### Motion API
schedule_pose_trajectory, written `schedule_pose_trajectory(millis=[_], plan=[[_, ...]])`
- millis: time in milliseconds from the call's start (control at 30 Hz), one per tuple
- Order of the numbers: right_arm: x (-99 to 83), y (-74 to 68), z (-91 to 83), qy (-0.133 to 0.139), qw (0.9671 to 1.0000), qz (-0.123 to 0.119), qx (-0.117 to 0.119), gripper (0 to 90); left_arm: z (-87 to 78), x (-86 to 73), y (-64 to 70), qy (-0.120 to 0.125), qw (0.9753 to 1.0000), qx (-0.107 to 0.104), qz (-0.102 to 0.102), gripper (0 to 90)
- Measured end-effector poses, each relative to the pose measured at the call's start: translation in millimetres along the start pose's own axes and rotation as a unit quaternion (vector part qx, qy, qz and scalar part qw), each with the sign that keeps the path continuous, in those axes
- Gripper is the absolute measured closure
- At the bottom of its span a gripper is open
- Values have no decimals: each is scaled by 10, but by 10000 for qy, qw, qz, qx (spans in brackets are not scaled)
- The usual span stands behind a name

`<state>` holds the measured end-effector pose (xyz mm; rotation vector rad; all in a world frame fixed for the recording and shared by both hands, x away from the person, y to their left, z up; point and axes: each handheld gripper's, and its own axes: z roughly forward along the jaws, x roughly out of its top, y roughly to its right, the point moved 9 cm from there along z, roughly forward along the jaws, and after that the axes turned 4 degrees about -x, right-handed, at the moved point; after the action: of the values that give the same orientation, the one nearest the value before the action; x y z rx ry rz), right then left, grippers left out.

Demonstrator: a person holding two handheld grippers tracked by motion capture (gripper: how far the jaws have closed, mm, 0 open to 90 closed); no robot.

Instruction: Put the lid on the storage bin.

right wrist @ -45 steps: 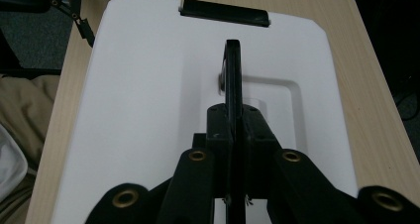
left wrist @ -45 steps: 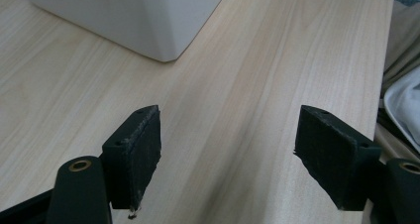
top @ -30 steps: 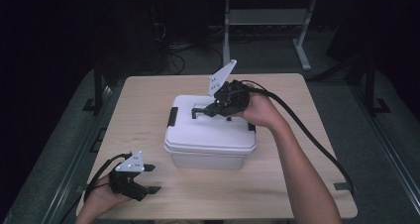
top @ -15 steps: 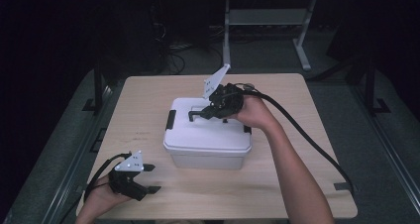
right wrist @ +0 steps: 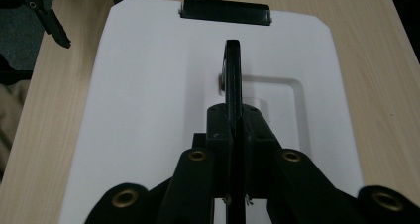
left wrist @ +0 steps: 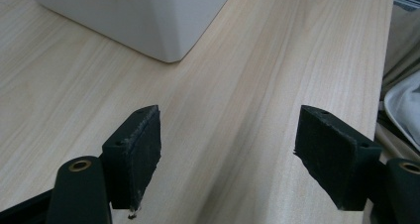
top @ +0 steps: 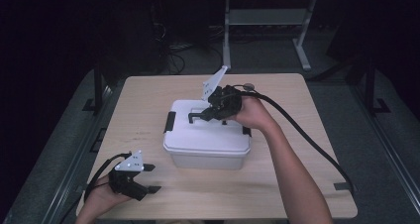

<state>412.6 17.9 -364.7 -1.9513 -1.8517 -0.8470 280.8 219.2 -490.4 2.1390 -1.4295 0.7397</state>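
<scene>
My right gripper [top: 202,116] sits over the white storage box [top: 208,142] in the middle of the wooden table [top: 297,149]. Its jaws are pressed together on the box's black carrying handle [right wrist: 233,78], which stands upright out of the recess in the white lid [right wrist: 143,110]; in the right gripper view the thin handle runs straight up from between my two jaws. A black latch [right wrist: 225,10] clips the lid's far short edge there, and in the high view another black latch [top: 170,122] shows on the box's left end. My left gripper [top: 148,178] rests low on the table near its front left corner, well apart from the box, its jaws spread wide with bare wood between them. In the left gripper view a corner of the box [left wrist: 143,21] shows beyond the jaws.
</scene>
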Motion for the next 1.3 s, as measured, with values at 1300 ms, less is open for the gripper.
schedule_pose_trajectory(millis=[1300], plan=[[-199, -113, -313, 198, 9988, 438, 66, 565, 25, 39, 16, -42, 10000, 6, 81, 255]])
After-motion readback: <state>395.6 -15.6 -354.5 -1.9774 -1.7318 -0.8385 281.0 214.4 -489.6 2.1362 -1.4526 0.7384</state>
